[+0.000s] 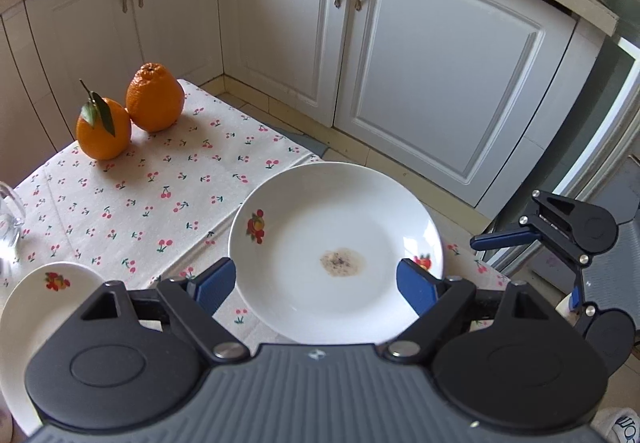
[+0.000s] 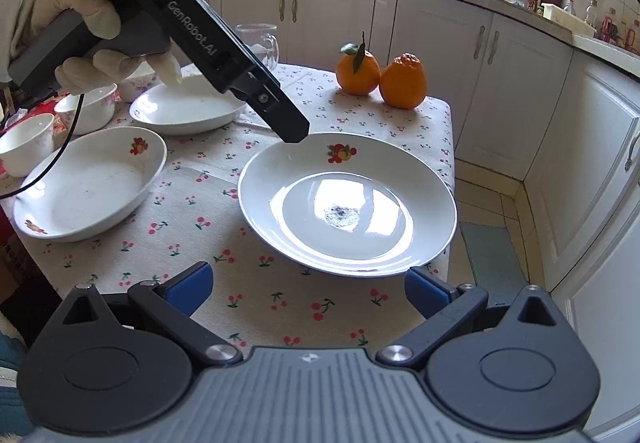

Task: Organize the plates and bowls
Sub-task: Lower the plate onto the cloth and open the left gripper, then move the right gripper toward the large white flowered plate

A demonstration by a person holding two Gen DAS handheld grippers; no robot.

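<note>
Plate with brown spot sits at counter corner, on cherry cloth. Left gripper jaws wide open, one each side of plate rim, holding nothing. Right gripper jaws wide open, empty, near plate edge. Only right view shows second plate, third plate, small bowls, gloved hand. Two oranges at back.
</note>
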